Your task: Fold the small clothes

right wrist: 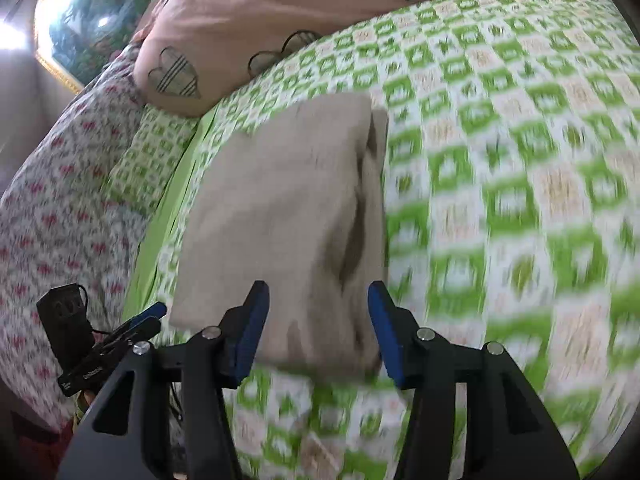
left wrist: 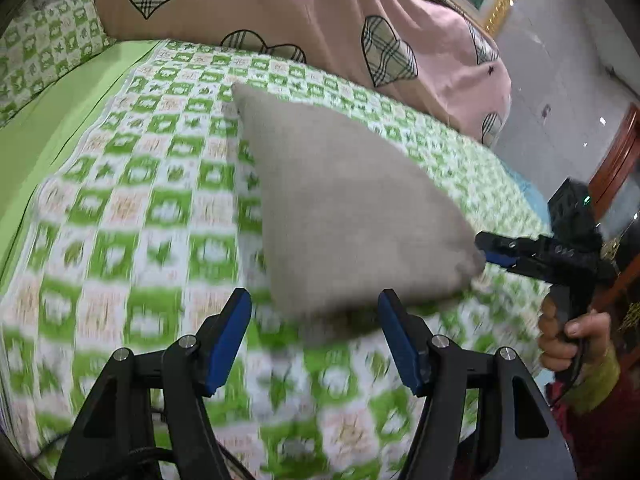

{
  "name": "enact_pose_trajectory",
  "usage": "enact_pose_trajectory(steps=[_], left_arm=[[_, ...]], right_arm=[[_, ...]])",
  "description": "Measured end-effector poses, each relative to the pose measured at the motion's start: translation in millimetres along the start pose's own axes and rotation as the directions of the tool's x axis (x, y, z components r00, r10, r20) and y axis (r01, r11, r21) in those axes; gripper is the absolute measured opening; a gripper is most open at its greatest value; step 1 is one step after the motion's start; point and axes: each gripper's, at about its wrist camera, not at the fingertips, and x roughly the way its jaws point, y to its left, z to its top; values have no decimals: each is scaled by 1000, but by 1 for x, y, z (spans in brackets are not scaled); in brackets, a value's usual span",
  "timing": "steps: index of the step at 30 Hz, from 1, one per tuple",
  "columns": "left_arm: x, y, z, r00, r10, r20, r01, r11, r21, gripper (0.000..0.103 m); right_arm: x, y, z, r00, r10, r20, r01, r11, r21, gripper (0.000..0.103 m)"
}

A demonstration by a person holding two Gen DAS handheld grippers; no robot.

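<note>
Left hand-held gripper (left wrist: 314, 328) wide open, beige cloth (left wrist: 340, 200) ahead

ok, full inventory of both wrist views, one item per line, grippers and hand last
folded cloth: 1, grey-beige, lying on the bedsheet in front of both grippers
bedsheet: 1, green and white check, covering the bed
quilt: 1, pink with plaid hearts, heaped at the far side of the bed
pillow: 1, green and white check, at the far left of the left wrist view
floral fabric: 1, white with red pattern, beside the bed edge
framed picture: 1, gold frame, on the wall
left gripper: 1, black with blue pads, open, at the cloth's near edge
right gripper: 1, black with blue pads, open, over the cloth's near end
right hand: 1, gripping the right gripper's handle
</note>
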Motion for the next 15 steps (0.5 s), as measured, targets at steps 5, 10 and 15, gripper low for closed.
enact_pose_trajectory(steps=[5, 10, 15], left_arm=[[23, -2, -5, 996, 90, 15, -90, 996, 2, 63], [28, -1, 1, 964, 251, 85, -250, 968, -19, 48], [33, 0, -8, 958, 276, 74, -269, 959, -90, 36]], right_arm=[[13, 9, -14, 999, -53, -7, 52, 997, -59, 49], [-9, 14, 4, 997, 21, 78, -19, 999, -27, 7], [-9, 24, 9, 984, -161, 81, 171, 976, -136, 7]])
